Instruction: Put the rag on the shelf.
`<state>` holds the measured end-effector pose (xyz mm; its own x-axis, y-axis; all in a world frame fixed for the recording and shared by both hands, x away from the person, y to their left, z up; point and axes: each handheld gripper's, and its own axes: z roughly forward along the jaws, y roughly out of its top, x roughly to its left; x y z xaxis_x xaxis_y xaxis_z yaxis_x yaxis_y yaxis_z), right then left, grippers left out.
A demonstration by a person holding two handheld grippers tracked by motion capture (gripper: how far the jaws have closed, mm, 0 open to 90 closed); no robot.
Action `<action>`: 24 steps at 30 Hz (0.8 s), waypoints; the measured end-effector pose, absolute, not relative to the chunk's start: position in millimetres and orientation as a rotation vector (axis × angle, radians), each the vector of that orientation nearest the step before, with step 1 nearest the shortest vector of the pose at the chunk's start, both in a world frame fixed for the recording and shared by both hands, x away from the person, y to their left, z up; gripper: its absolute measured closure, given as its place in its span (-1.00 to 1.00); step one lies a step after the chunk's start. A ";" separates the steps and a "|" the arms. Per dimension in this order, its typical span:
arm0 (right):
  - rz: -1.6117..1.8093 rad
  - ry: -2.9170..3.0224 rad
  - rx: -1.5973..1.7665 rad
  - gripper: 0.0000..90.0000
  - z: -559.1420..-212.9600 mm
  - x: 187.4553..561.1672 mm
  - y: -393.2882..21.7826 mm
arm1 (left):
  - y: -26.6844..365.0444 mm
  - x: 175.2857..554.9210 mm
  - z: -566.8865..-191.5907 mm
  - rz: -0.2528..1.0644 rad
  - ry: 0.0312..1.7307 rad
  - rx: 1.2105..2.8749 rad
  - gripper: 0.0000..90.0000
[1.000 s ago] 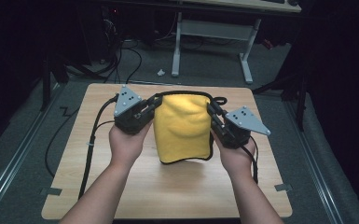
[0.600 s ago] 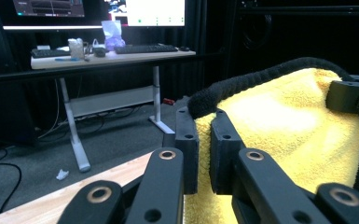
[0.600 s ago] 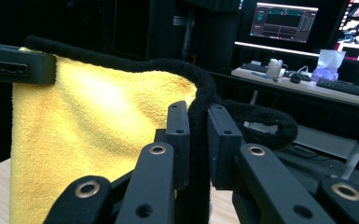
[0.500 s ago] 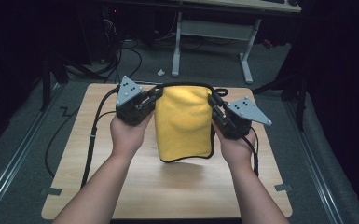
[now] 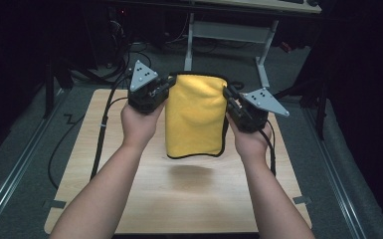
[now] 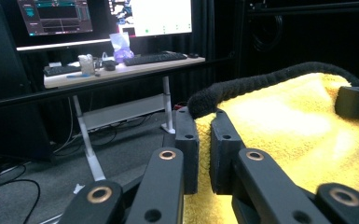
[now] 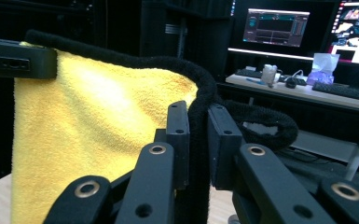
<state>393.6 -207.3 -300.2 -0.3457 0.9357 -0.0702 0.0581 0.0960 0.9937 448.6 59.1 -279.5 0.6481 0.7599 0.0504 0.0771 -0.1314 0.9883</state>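
A yellow towel point(image 5: 196, 117) with black edging hangs in the air above the wooden table point(image 5: 129, 199), stretched between both grippers. My left gripper point(image 5: 168, 85) is shut on the towel's upper left corner, where the yellow cloth point(image 6: 284, 126) is pinched between its jaws point(image 6: 204, 149). My right gripper point(image 5: 227, 94) is shut on the upper right corner, with the black hem point(image 7: 198, 140) clamped between its jaws. The towel's lower edge hangs free above the tabletop and throws a shadow point(image 5: 191, 174) on it.
A desk point(image 6: 121, 70) with monitors, keyboards and small items stands beyond the table's far edge. Its white legs point(image 5: 263, 55) rise behind the towel. Cables point(image 5: 102, 129) trail from the grippers over the table's left side. Metal rails point(image 5: 10, 174) flank the table.
Both hands have lifted the towel and carried it away from me. Its lower edge has come off the table and now hangs free.
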 end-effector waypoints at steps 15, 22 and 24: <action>1.346 1.583 1.052 0.80 -315.9 459.3 -222.2 | 42.3 512.5 -299.7 0.741 0.717 1.686 0.86; 1.268 1.671 1.073 0.80 -333.0 489.8 -219.8 | 45.4 534.0 -324.2 0.683 0.749 1.770 0.85; 1.219 1.682 1.083 0.79 -338.3 493.5 -218.8 | 45.9 537.3 -332.6 0.676 0.746 1.789 0.85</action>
